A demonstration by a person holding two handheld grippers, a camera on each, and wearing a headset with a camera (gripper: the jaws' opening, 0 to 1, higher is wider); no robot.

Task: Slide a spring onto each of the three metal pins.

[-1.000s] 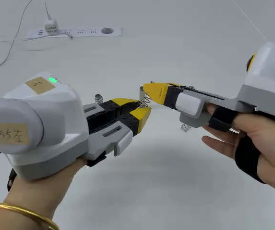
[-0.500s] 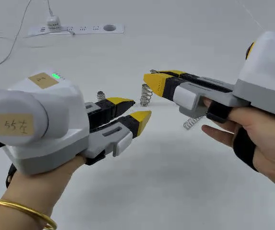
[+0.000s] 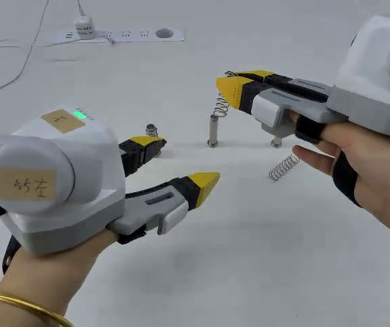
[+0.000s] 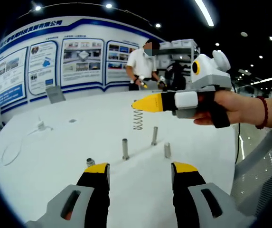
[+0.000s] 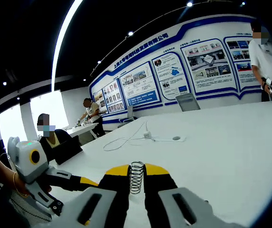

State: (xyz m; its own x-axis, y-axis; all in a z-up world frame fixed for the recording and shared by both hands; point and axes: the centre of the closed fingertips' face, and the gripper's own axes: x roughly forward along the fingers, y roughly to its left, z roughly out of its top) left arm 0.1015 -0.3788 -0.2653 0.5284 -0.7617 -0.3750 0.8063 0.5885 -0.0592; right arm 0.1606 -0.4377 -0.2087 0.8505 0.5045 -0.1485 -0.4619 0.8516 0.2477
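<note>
At left, left gripper (image 3: 176,162) held low, yellow-tipped jaws released and spread wide, nothing between them. Ahead on white counter (image 3: 249,259): three upright grey metal pins (image 4: 125,148) (bare in left gripper view), near one another. Thin coiled steel spring (image 3: 220,107) hangs near the pin tops, its upper end clenched in right gripper (image 3: 223,80) jaws. Second loose coil spring (image 3: 283,167) lies on counter under right gripper.

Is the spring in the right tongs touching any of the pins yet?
Apart. The left gripper view shows the spring hanging from the right tongs, with bare table visible between it and every pin.
</note>
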